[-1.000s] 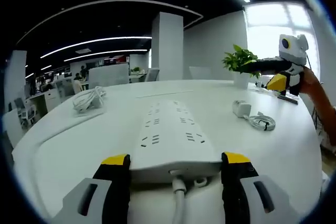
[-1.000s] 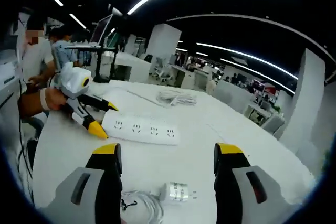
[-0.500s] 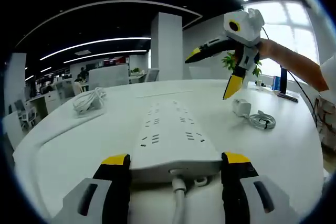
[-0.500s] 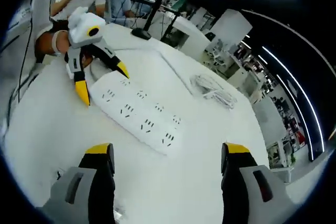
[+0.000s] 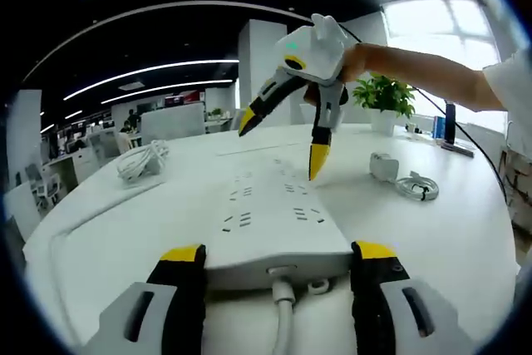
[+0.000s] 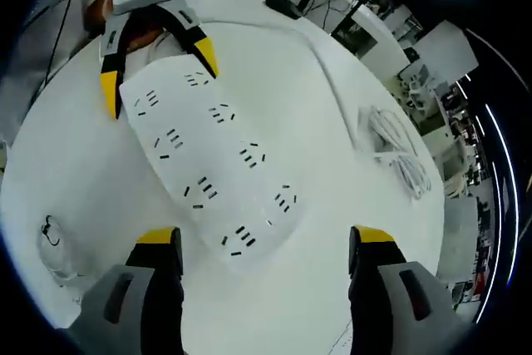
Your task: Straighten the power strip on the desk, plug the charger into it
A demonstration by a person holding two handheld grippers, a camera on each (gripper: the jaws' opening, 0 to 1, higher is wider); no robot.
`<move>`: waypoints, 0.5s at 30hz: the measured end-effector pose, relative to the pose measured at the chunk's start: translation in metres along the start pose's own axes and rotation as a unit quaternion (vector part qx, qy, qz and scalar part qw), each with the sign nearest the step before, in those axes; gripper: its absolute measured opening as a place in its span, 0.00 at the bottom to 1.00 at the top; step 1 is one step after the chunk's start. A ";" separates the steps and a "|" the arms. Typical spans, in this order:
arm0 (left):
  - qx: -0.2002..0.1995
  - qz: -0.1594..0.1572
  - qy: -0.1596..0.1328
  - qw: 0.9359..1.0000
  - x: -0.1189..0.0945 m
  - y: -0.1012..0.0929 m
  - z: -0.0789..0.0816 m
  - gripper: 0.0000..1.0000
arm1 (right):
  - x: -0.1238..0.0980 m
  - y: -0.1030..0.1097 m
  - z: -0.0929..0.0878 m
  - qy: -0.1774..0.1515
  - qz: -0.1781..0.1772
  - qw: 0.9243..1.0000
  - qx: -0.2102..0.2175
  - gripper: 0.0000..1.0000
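I am swinging my right gripper (image 5: pixel 283 135) across from the charger's side of the desk until it is hanging, jaws spread and empty, over the far half of the power strip (image 5: pixel 270 214); a second ago it was off by the potted plant (image 5: pixel 384 96), well away from the strip. In the right gripper view the white strip (image 6: pixel 208 164) is now lying diagonally just beyond the jaw tips, where before it was smaller and farther off.

My left gripper (image 5: pixel 278 276) is keeping its place, jaws open and straddling the cord end of the strip, one yellow tip on each side; whether the tips are touching the casing I cannot tell. The strip itself is not looking shifted between frames.

So I am judging that both claws are lining up to square the strip, one at each end. The charger (image 5: pixel 384 168) is lying untouched with its coiled cable (image 5: pixel 416 190) to the right of the strip, not yet plugged in. A second bundled cable (image 5: pixel 137 158) is sitting off to the left.
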State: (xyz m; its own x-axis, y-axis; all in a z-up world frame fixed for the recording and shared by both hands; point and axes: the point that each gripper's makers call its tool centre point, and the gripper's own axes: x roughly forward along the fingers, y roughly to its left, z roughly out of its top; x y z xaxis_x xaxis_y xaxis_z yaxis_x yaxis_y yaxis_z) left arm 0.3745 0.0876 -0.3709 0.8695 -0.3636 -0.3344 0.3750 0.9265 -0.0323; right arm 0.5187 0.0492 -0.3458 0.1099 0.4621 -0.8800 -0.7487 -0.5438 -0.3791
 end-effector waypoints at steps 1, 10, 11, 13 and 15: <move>0.001 0.001 0.000 1.000 0.000 0.000 0.000 0.71 | 0.002 -0.002 -0.001 0.007 0.008 1.000 -0.007 0.80; 0.006 0.003 0.002 1.000 -0.003 0.001 -0.001 0.72 | 0.024 0.002 0.004 0.023 0.075 0.996 -0.051 0.82; 0.006 0.004 0.002 1.000 -0.003 0.001 -0.001 0.72 | 0.024 0.003 0.004 0.023 0.085 0.995 -0.050 0.82; 0.006 0.005 0.001 1.000 -0.003 0.001 -0.001 0.72 | 0.023 0.005 0.002 0.031 0.097 0.993 -0.059 0.81; 0.006 0.005 0.001 1.000 -0.002 0.000 -0.001 0.72 | 0.025 0.004 0.002 0.030 0.105 0.992 -0.063 0.82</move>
State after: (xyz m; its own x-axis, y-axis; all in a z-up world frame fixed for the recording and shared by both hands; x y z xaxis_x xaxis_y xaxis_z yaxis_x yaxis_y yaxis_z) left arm 0.3722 0.0885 -0.3715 0.8729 -0.3540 -0.3358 0.3701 0.9289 -0.0172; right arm 0.5166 0.0599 -0.3685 0.0025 0.2892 -0.9573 -0.6713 -0.7090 -0.2159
